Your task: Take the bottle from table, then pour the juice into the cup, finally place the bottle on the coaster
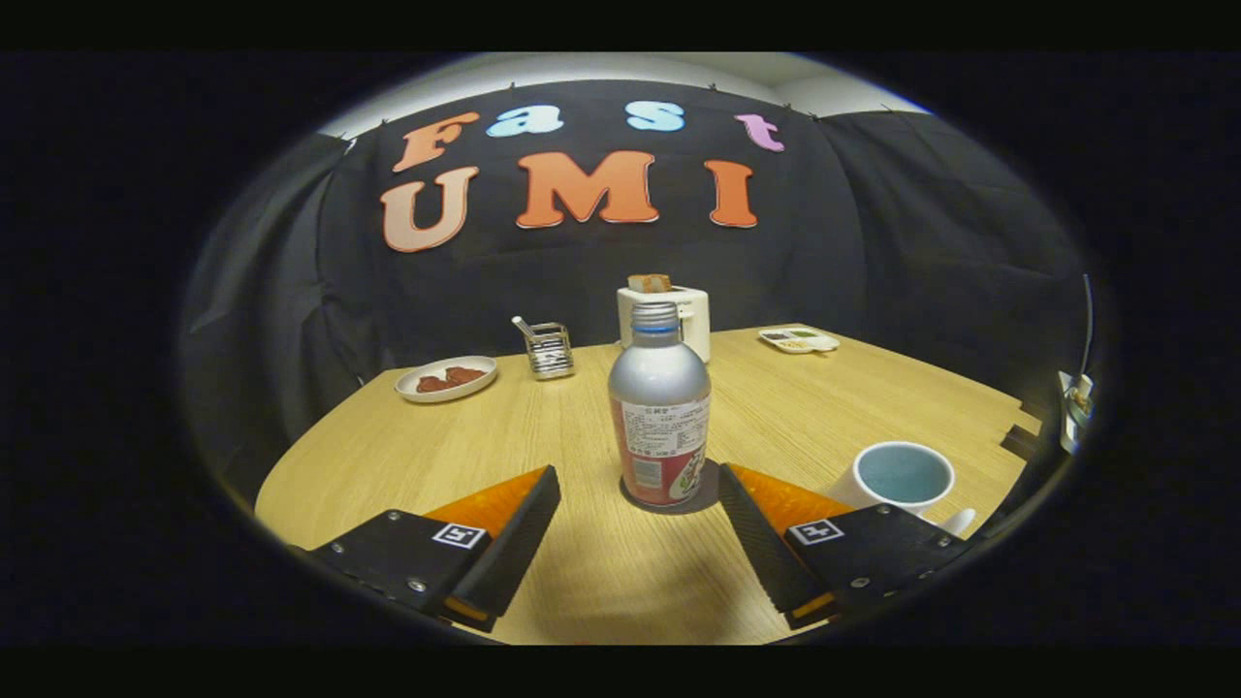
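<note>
A silver bottle (659, 417) with a red and white label stands upright on a dark round coaster (706, 494) on the wooden table (543, 436). My gripper (638, 477) is open. Its two black and orange fingers (519, 519) spread wide, and the bottle's base stands just ahead of the fingertips, in line with the gap. Neither finger touches the bottle. A white cup (902, 477) with a pale blue inside sits to the right, just beyond the right finger.
At the table's back stand a white toaster (690, 315) with toast behind the bottle, a small metal rack (549, 349), a white plate (446, 379) with brown food on the left, and a small dish (799, 339) on the right.
</note>
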